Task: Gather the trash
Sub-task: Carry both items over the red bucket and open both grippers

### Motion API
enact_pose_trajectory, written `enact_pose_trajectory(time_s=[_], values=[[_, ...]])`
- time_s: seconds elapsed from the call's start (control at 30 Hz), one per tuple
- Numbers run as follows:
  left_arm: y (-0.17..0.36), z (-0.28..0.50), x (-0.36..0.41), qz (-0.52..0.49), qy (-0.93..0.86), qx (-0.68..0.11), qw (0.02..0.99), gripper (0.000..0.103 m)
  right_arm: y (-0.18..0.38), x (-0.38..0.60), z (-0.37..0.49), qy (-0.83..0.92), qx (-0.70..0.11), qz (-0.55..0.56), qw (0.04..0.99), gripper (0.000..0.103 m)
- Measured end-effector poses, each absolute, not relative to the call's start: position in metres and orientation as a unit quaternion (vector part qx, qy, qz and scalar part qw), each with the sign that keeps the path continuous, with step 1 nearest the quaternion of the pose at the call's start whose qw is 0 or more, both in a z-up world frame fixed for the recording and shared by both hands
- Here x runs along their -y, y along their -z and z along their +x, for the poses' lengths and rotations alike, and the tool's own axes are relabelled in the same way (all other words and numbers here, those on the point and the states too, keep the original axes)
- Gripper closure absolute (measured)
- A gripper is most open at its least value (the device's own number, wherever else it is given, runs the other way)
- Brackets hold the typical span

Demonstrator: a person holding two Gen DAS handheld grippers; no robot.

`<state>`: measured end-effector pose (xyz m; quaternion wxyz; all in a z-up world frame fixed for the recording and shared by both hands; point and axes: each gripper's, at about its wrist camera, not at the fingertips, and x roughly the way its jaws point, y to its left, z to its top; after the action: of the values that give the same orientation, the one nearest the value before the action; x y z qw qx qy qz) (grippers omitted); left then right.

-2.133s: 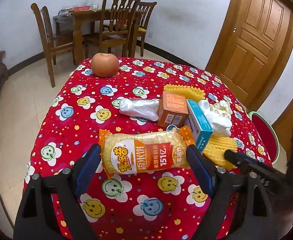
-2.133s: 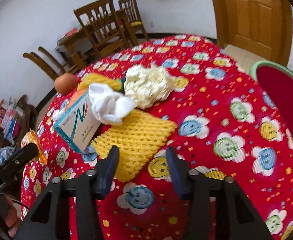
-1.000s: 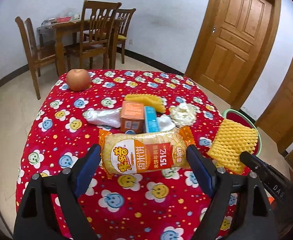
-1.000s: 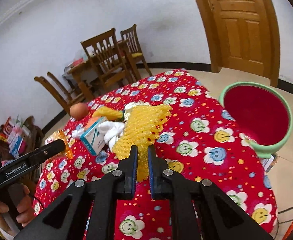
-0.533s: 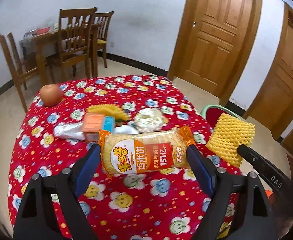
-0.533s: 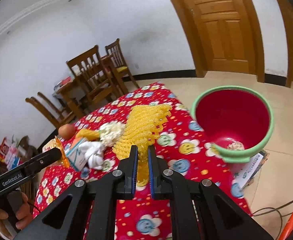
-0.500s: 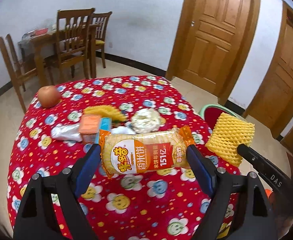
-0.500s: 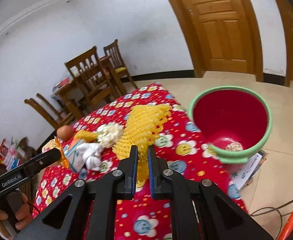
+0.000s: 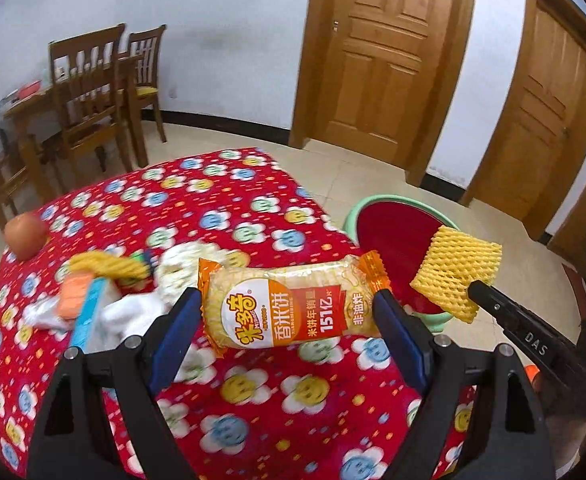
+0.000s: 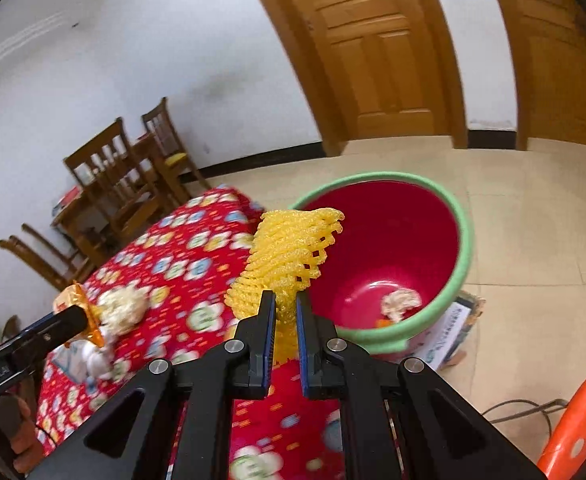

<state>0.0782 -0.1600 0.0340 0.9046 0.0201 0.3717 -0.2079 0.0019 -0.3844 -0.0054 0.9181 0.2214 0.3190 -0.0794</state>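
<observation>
My left gripper (image 9: 287, 310) is shut on a yellow rice-cracker packet (image 9: 289, 306) and holds it above the red tablecloth's right side. My right gripper (image 10: 284, 312) is shut on a yellow foam fruit net (image 10: 289, 256), also in the left wrist view (image 9: 455, 274), held over the near rim of the green bucket with red inside (image 10: 463, 248) that stands on the floor beside the table (image 9: 389, 236). A crumpled scrap (image 10: 400, 303) lies in the bucket.
On the table (image 9: 253, 392) lie another yellow net (image 9: 107, 266), an orange box (image 9: 76, 295), a blue-white box (image 9: 87, 316), white tissue (image 9: 133, 312), a pale wad (image 9: 181, 264) and an apple (image 9: 25, 234). An orange stool (image 10: 577, 424) stands right of the bucket. Wooden chairs (image 9: 93, 108) are behind.
Both grippers have swung right toward the bucket with their loads. The foam net now hangs at the bucket's rim; the packet is nearer the table's right edge.
</observation>
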Motion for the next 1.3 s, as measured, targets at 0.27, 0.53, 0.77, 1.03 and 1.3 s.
enact_pose_trajectory(time_s=[0.27, 0.53, 0.77, 1.03, 1.3], values=[[-0.024, 0.099, 0.212, 0.052, 0.236, -0.375, 0.895, 0.017, 0.031, 0.427, 0.02, 0.124, -0.341, 0.226, 0.904, 0.09], [-0.01, 0.112, 0.251, 0.076, 0.255, -0.383, 0.885, 0.017, 0.048, 0.449, 0.026, 0.135, -0.35, 0.233, 0.897, 0.078], [0.003, 0.12, 0.277, 0.095, 0.27, -0.391, 0.875, 0.017, 0.047, 0.461, 0.015, 0.147, -0.338, 0.243, 0.898, 0.069], [0.016, 0.126, 0.313, 0.116, 0.299, -0.39, 0.863, 0.017, 0.045, 0.48, -0.006, 0.176, -0.323, 0.264, 0.891, 0.068], [0.022, 0.133, 0.329, 0.118, 0.303, -0.389, 0.862, 0.011, 0.048, 0.489, -0.012, 0.185, -0.324, 0.277, 0.886, 0.068]])
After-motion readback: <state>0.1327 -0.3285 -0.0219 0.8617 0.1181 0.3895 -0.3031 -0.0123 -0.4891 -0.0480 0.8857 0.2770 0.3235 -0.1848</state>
